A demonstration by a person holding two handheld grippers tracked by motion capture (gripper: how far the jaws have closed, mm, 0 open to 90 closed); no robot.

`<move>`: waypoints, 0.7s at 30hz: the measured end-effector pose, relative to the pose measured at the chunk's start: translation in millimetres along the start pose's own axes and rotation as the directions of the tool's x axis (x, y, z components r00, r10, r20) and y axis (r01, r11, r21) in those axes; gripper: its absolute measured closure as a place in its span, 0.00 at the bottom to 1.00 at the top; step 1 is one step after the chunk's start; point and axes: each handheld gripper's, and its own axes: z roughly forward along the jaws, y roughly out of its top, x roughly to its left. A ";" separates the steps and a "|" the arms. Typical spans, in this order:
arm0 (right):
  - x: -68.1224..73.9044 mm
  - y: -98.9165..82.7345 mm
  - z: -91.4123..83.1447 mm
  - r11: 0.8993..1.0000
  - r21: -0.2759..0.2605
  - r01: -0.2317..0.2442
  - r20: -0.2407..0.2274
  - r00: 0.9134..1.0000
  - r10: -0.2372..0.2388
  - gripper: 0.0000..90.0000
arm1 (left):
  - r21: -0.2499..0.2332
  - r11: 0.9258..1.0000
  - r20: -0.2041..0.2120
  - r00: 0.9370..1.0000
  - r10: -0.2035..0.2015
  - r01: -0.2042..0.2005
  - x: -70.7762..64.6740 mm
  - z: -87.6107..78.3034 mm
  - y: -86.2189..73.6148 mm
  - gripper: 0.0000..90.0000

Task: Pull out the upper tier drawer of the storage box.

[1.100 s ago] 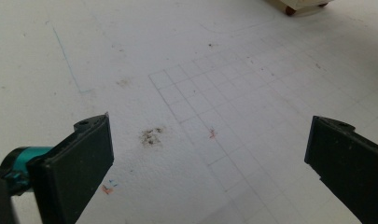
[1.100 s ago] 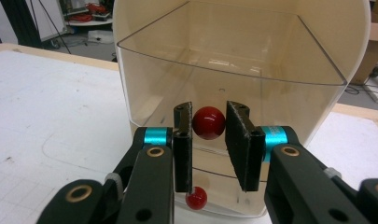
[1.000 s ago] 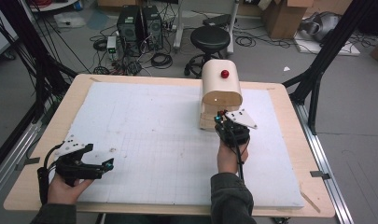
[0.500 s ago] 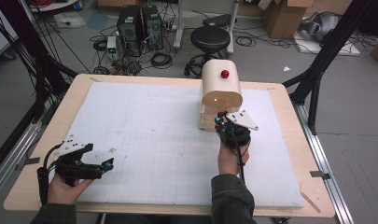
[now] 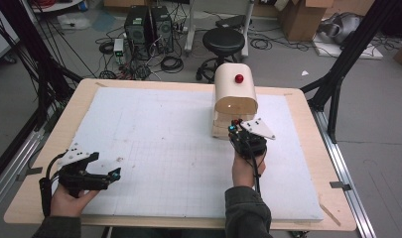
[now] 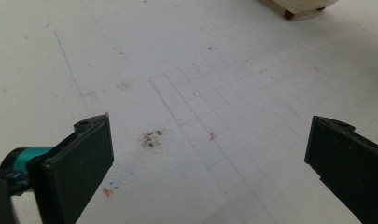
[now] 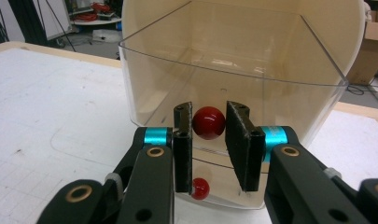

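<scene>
The red knob (image 7: 208, 122) is a small, glossy ball on the clear curved door (image 7: 233, 93) of a cream bread box (image 5: 234, 96). In the right gripper view it sits between the two black jaws of the right hand-held gripper (image 7: 210, 140), and the jaws are clenched on it from both sides. A second red ball (image 7: 199, 188) shows lower, behind the clear plastic; I cannot tell if it is a reflection. In the high view another red knob (image 5: 238, 78) sits on the rounded top of the box.

The box stands on the bench (image 5: 54, 134) at about one o'clock from its middle, near the far edge, on a white foam sheet (image 5: 164, 148) with a faint drawn grid. No brand or writing can be read on the box or the sheet.

The left hand-held gripper (image 5: 87, 173) rests at about eight o'clock, near the near-left corner of the bench, well apart from the box. In the left gripper view its jaws are released and wide, with only the sheet and a small dark stain (image 6: 151, 138) between them. Between the two grippers the sheet is wide and bare.
</scene>
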 end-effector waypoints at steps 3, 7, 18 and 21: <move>-0.2 -0.1 -0.9 1.000 0.001 -0.005 -0.003 1.000 0.005 0.81 | 0.000 1.000 0.001 1.000 0.000 0.000 0.0 0.1 0.0 0.02; -0.5 -0.5 -2.3 1.000 0.002 0.001 -0.008 1.000 -0.001 0.81 | -0.001 1.000 0.001 1.000 -0.001 0.001 -0.2 0.0 0.1 0.02; -1.4 -2.3 -7.3 1.000 0.001 0.002 -0.019 1.000 -0.002 0.81 | 0.000 1.000 0.001 1.000 0.001 -0.001 -0.2 -0.3 0.4 0.02; -1.1 -2.6 -8.8 1.000 0.001 -0.002 -0.025 1.000 0.002 0.81 | 0.000 1.000 0.001 1.000 0.002 -0.002 -0.3 -0.2 0.4 0.02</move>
